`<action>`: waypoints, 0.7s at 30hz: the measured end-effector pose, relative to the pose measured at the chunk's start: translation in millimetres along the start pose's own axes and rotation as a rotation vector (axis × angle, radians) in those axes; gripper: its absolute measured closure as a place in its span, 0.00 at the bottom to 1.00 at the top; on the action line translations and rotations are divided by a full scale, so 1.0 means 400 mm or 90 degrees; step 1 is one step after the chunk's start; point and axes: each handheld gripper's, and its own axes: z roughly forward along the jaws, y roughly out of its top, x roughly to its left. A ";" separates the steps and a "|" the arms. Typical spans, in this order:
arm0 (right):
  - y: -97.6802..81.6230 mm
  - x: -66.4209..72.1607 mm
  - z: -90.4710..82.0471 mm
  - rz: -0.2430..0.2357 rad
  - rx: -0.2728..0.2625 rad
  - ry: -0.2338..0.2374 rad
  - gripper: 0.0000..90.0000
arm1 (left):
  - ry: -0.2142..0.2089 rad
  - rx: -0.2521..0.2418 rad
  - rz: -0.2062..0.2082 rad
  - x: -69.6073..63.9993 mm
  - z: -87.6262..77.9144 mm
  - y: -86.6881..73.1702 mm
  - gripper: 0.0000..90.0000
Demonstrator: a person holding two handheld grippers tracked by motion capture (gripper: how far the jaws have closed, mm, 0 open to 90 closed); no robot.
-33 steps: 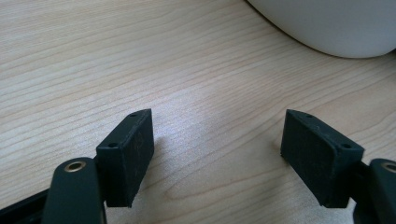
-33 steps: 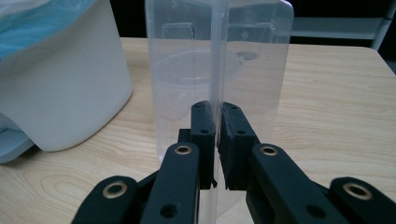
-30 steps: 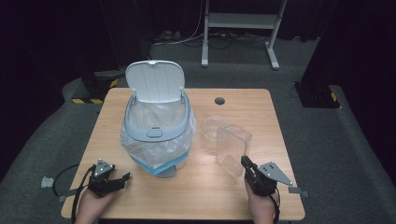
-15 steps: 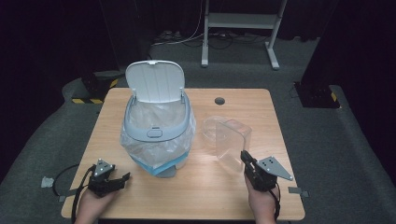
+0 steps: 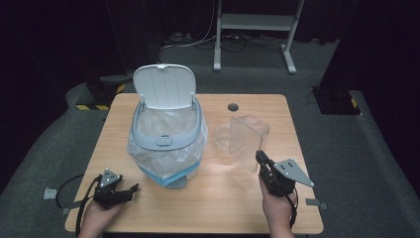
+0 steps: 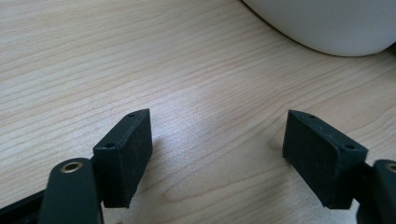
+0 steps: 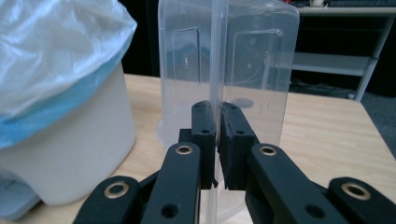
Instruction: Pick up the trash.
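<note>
Clear container [image 7: 229, 60] stands upright, its wall pinched between the right claw [image 7: 218, 122]; left claw [image 6: 217, 154] gapes.

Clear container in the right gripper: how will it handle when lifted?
Probably light: the container is thin clear plastic and looks empty. The wall may flex, since the right gripper pinches just one edge. Smooth plastic could slip or swing.

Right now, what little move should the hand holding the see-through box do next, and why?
Probably carry the clear container left toward the open bin. The right gripper is shut on the container's wall, the bin's lid stands up, and a bag lines it. The left gripper rests open on the table.
</note>
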 end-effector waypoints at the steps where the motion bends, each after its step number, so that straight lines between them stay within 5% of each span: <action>1: 0.003 0.001 0.000 0.000 -0.002 0.000 0.95 | 0.000 0.000 0.001 0.000 0.000 0.000 0.26; 21: 0.086 0.021 0.000 0.004 -0.076 0.011 0.95 | -0.005 0.000 0.004 -0.002 -0.002 -0.002 0.26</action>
